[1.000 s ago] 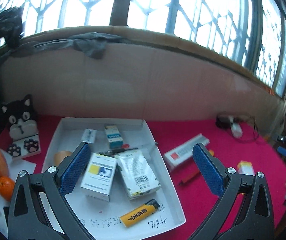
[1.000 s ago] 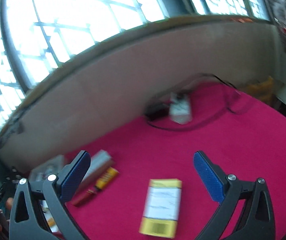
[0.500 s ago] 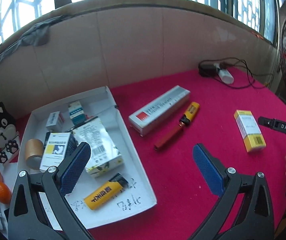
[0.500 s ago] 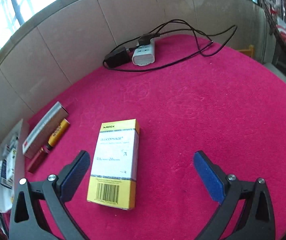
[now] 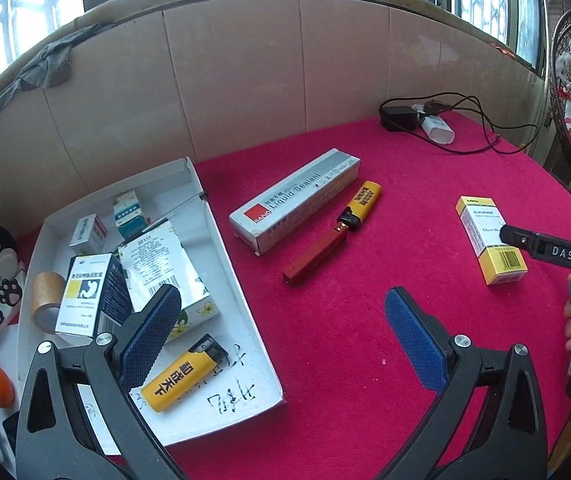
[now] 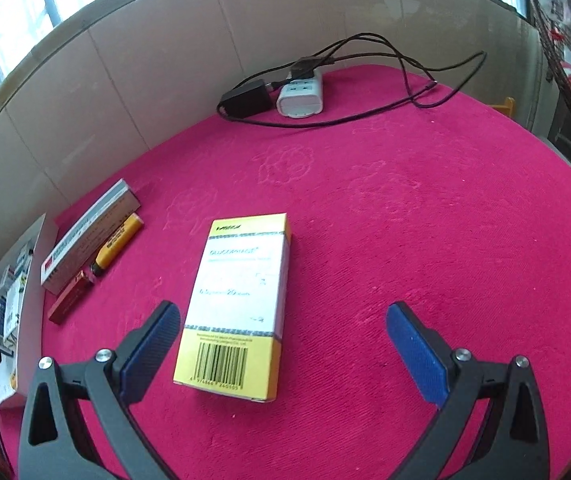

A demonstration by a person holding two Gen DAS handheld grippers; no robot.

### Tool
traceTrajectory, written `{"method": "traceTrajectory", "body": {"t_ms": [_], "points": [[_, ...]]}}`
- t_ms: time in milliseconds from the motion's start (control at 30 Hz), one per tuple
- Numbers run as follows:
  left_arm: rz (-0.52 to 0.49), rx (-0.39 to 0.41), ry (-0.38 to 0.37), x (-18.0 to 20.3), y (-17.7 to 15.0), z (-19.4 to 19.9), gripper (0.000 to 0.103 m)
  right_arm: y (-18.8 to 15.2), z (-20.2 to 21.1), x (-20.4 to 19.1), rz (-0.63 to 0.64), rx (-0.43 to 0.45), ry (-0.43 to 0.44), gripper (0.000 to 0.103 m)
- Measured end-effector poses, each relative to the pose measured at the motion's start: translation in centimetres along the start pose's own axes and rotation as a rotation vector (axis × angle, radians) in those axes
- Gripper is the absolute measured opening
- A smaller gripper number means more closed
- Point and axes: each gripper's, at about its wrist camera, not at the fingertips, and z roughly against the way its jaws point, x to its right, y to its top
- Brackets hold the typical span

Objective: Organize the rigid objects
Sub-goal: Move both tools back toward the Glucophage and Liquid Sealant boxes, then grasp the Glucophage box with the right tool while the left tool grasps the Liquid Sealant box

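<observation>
Looking along the left tongs (image 5: 281,328), both blue pads stand wide apart and released, holding nothing, above the red surface (image 5: 365,360). Under their left pad lies a white tray (image 5: 241,312) holding a yellow lighter (image 5: 183,378), a blue-and-white medicine box (image 5: 85,294), a silver packet (image 5: 161,268), two small boxes and a tape roll (image 5: 45,300). Ahead, outside the tray, a long liquid sealant box (image 5: 295,200) lies just beside a second yellow lighter (image 5: 361,206) and a dark red bar (image 5: 315,256). Far to their right sits a yellow-and-white Glucophage box (image 5: 489,240), partly crossed by the other tool.

Along the right tongs (image 6: 283,338), the pads are likewise spread and empty. The Glucophage box (image 6: 241,300) lies flat between them, close to the left pad, barcode end nearest. Ahead to the left are the sealant box (image 6: 85,236), lighter (image 6: 119,244) and red bar (image 6: 69,298); far ahead, a white power strip (image 6: 299,98) with black cables.
</observation>
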Motion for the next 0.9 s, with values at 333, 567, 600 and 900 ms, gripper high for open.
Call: {"method": "traceTrajectory", "body": {"t_ms": [333,567,600,900], "points": [[-0.030,-0.027,-0.028,1.4,-0.9,-0.7,0.103,-0.8,-0.5,-0.9,0.029,-0.021,0.016,0.103],[-0.034,-0.042,-0.081,2.3,-1.5,-0.9,0.103,-0.9,-1.1,-1.6,0.044,-0.043,0.008,0.103],[-0.041,-0.044,-0.085,2.5,-1.5,-0.9,0.103,-0.9,-1.3,-1.8,0.054,-0.044,0.005,0.103],[-0.049,-0.052,-0.096,2.6,-1.5,-1.1,0.103,-0.2,-3.9,-5.0,0.177,-0.071,-0.056,0.103]]}}
